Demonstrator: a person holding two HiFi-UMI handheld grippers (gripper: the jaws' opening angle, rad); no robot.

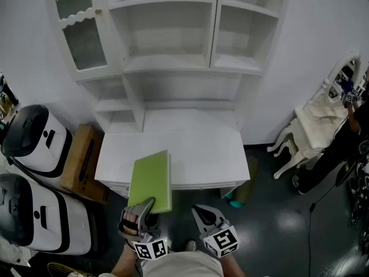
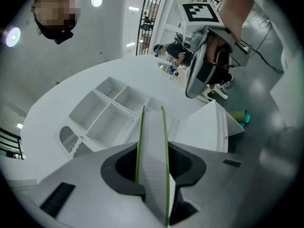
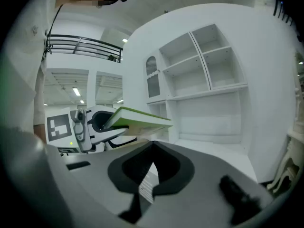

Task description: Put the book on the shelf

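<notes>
Left gripper (image 1: 145, 208), bottom of the head view, left of centre: jaws clamped on the near short end of the green book (image 1: 151, 180). Its own view confirms this: the pads press on both green covers, with the white page block edge-on between them (image 2: 152, 127).

Right gripper (image 1: 203, 213), bottom centre, just right of the book: jaws together with nothing between them (its own view shows only the closed pads (image 3: 152, 165)). It is not touching the book.

Book position: in the air at lower centre-left of the head view, over the front edge of the white desk (image 1: 196, 154). One cover faces up and the page edge is on the right.

Key relation: the book's long axis runs straight out from the left gripper's jaws, up the frame toward the shelf unit (image 1: 167, 65), which fills the upper centre. The free end leads and the gripped end trails. The shelves are bare, and they are well apart from the book, beyond the whole desk top.

Judgement: the carry phase is under way and placement has not begun. The left gripper is the working one; the right is near enough to steady the free end if needed. The book lies flat, so standing it upright on a shelf would call for a wrist roll during the reach.
</notes>
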